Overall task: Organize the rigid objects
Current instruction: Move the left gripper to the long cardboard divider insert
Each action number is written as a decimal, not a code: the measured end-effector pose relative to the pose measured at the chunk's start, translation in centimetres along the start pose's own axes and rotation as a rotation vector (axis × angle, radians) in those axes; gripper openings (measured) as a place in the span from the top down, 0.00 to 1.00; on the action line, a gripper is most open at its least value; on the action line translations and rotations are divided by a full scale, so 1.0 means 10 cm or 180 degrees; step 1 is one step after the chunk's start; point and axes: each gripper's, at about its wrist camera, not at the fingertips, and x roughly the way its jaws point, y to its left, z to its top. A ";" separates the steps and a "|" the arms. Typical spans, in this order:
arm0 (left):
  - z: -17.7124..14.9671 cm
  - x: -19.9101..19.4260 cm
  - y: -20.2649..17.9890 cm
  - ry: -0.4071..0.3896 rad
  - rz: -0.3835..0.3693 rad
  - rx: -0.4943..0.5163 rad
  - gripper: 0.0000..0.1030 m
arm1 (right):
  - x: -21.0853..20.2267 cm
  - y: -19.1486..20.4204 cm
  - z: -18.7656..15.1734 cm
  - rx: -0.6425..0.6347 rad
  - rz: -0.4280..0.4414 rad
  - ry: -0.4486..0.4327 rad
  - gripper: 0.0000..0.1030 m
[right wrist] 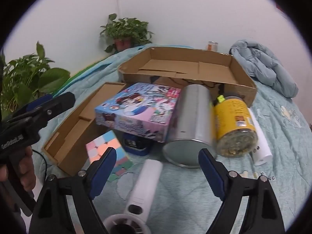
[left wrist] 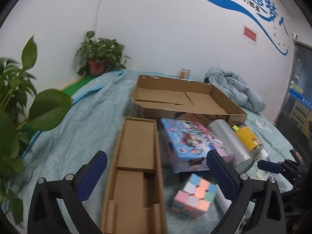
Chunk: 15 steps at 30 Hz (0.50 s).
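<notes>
Rigid objects lie clustered on a bed covered with a light blue quilt (right wrist: 273,120). Seen from the right wrist, a colourful toy box (right wrist: 140,107) sits at the centre of the cluster, with a silver can (right wrist: 193,120) on its side touching it at 3 o'clock, and a yellow-labelled jar (right wrist: 234,122) lying just beside the can further toward 3 o'clock. A white tube (right wrist: 261,144) lies along the jar's far side. At 7 o'clock of the toy box rests a pastel puzzle cube (right wrist: 106,148), with a small dark blue box (right wrist: 136,144) between the cube and the toy box, partly tucked under the latter. A long narrow cardboard tray (right wrist: 78,124) lies at 9 o'clock of the toy box, and a wide shallow cardboard tray (right wrist: 187,68) sits at 12 o'clock, behind the whole group. A white handheld fan (right wrist: 144,185) lies at 6 o'clock, its handle pointing toward the can. The right gripper (right wrist: 156,156) hovers above the fan with its jaws spread apart and nothing clasped. The left gripper (left wrist: 156,159) also stands released, jaws wide, straddling the narrow cardboard tray from above without the pads visibly touching it. A person's hand (right wrist: 23,167) holds the left gripper's handle at the 9 o'clock edge of the right wrist view.
</notes>
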 end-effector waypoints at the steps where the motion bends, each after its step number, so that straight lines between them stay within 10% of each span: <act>1: -0.01 0.01 0.09 0.0028 0.0008 -0.0066 0.00 | 0.01 0.07 0.01 -0.0051 0.0025 0.0013 0.16; 15: -0.21 0.07 0.81 0.0371 0.0027 -0.0398 0.00 | 0.48 0.64 0.35 -0.0095 0.0526 0.0277 0.16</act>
